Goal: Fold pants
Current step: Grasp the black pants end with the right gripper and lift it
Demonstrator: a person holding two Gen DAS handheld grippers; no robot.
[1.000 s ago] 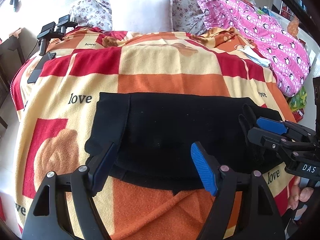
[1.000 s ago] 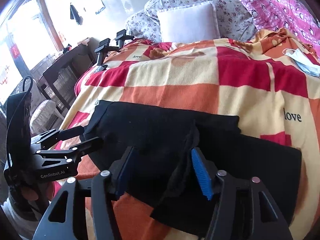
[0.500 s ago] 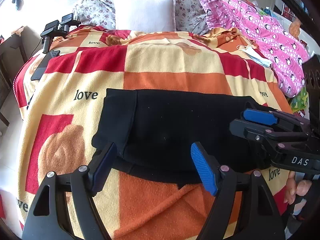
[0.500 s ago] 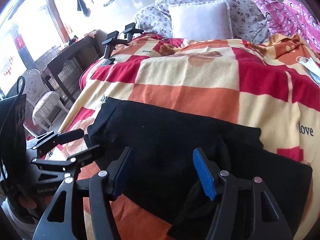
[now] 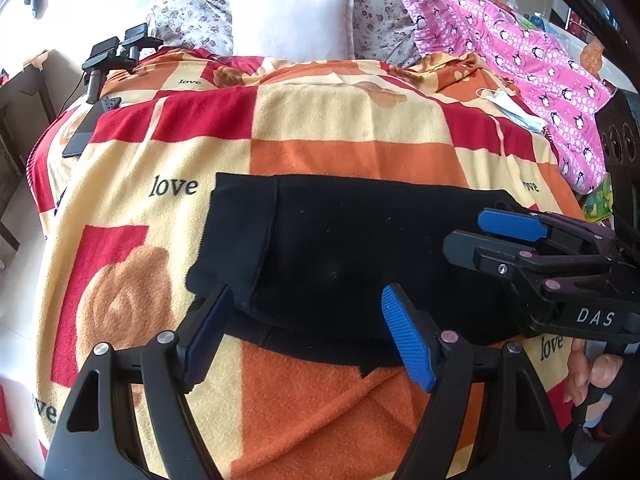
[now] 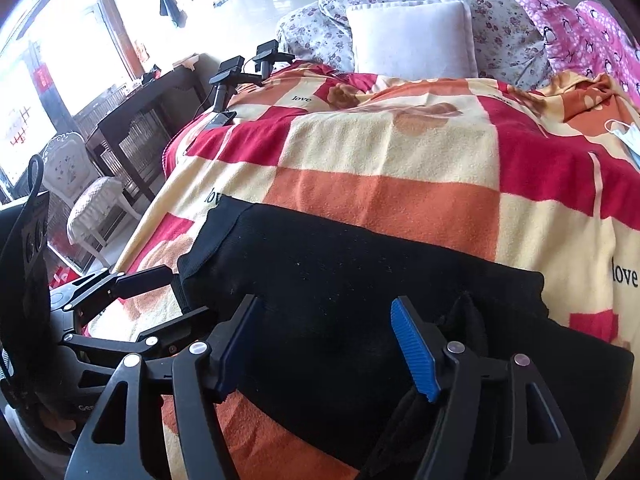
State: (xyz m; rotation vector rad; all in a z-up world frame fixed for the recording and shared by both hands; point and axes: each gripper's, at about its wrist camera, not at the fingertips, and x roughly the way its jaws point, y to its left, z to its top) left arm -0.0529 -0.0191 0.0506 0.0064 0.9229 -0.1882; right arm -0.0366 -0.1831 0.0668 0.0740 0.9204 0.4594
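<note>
The black pants (image 5: 352, 248) lie folded into a wide band across the checked blanket (image 5: 344, 152). My left gripper (image 5: 306, 296) hangs open over the pants' near left edge, nothing between its blue pads. In the right wrist view my right gripper (image 6: 326, 308) is over the pants (image 6: 360, 272), its jaws opening; only flat cloth lies below them and no pad presses on it. A raised fold of black cloth (image 6: 466, 316) stands just outside its right finger. The right gripper (image 5: 466, 232) shows at the pants' right end, the left gripper (image 6: 180, 296) at their left end.
A white pillow (image 5: 292, 24) and a pink penguin quilt (image 5: 532, 72) lie at the bed's head and far right. A face mask (image 5: 508, 108) sits on the blanket. A black camera clamp (image 5: 116, 52) stands at the far left corner. Beside the bed are a dark table (image 6: 136, 112) and a white chair (image 6: 80, 184).
The right gripper's jaws have widened and it has slid left along the pants; the raised fold that stood between its fingers now lies outside the right finger. The left gripper kept still.
</note>
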